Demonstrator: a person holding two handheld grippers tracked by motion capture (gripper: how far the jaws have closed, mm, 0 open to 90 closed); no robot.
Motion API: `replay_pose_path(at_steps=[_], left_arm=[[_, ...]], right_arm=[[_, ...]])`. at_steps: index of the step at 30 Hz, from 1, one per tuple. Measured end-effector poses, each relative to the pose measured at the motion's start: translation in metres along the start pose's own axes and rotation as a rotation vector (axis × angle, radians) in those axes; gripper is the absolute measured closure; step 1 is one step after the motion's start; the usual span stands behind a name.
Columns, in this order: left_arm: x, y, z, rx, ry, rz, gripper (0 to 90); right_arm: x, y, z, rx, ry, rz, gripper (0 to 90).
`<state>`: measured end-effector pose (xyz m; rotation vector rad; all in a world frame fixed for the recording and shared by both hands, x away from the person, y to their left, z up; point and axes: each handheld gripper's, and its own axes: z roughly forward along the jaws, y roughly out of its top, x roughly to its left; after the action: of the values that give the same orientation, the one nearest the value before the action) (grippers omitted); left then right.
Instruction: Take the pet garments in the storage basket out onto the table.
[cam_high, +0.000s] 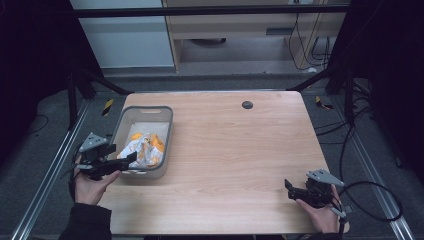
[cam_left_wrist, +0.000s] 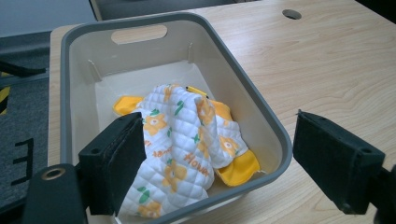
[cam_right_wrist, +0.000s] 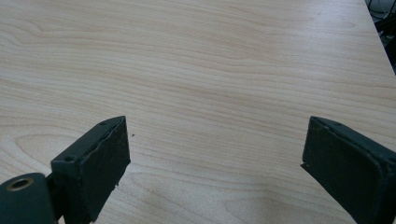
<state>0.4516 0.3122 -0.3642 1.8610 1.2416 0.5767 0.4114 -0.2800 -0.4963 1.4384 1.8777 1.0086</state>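
- Our left gripper (cam_left_wrist: 219, 163) hangs at the near end of the grey bin (cam_left_wrist: 261, 112), with its jaws wide apart around the near rim.
- A white quilted cloth with orange flowers (cam_left_wrist: 182, 144) lies crumpled in the bin.
- Our right gripper (cam_right_wrist: 215, 163) waits over the bare wooden table (cam_right_wrist: 210, 70), jaws apart, holding nothing.
- We think we are about to grab the cloth. Next we must dip in and pinch it.

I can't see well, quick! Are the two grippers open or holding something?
Left gripper: open, holding nothing, one finger inside the bin beside the cloth, the other outside.
Right gripper: open, holding nothing, over bare table.
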Motion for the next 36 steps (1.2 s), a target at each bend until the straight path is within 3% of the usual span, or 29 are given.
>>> replay_pose_path(at_steps=[9,12,20,36], left_arm=[[0.002,0.012,0.013,0.036,0.006,0.015,16.6],[0.001,0.018,0.020,0.074,0.005,0.029,16.4],[0.002,0.024,0.029,0.116,0.014,0.053,16.4],[0.010,0.032,0.049,0.205,0.024,0.049,17.9]], right_arm=[[-0.001,0.000,0.000,-0.002,0.007,0.006,7.5],[-0.001,0.000,0.000,-0.002,0.007,0.005,7.5],[-0.001,0.000,0.000,-0.002,0.010,0.008,7.5],[0.000,0.001,0.000,-0.002,0.021,0.006,7.3]])
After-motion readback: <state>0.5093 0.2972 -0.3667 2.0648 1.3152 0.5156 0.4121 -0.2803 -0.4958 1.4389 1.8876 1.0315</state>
